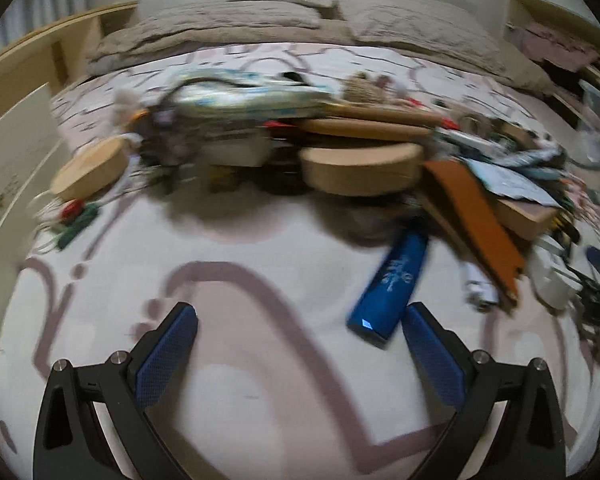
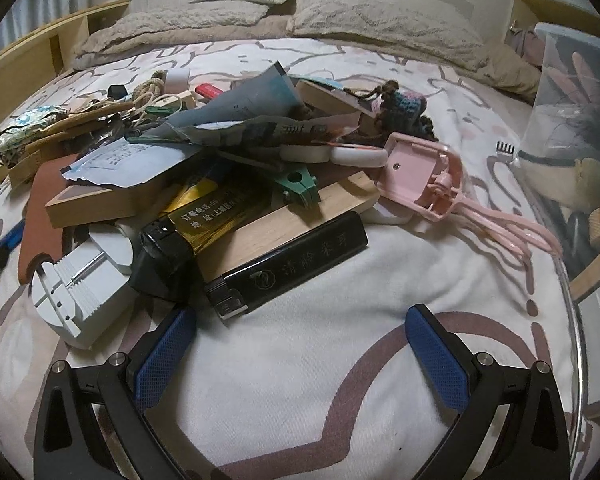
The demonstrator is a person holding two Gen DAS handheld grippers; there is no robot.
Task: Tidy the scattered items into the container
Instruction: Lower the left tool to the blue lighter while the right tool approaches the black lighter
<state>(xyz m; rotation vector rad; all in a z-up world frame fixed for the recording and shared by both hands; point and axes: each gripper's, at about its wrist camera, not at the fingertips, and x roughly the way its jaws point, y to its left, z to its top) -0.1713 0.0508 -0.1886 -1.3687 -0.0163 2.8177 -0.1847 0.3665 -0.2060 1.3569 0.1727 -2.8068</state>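
A heap of small items lies on a patterned bedspread (image 2: 300, 380). In the blurred left wrist view, my left gripper (image 1: 300, 320) is open and holds nothing; a blue lighter (image 1: 392, 286) lies just off its right finger, and round wooden boxes (image 1: 360, 170) sit behind. In the right wrist view, my right gripper (image 2: 300, 320) is open and holds nothing, just short of a black lighter (image 2: 292, 262). Beside that lie a gold lighter (image 2: 208, 220), a white ridged tool (image 2: 72, 284), a wooden block (image 2: 300, 220) and a pink plastic clip (image 2: 428, 176). A clear plastic container (image 2: 576, 128) stands at the right, holding several items.
Pillows and a beige blanket (image 2: 380, 20) lie across the head of the bed. A wooden headboard shelf (image 2: 40, 52) runs along the left. An orange-brown flat piece (image 1: 480, 224) and papers (image 2: 120, 164) sprawl in the heap. The container's rim (image 2: 576, 340) curves close to my right finger.
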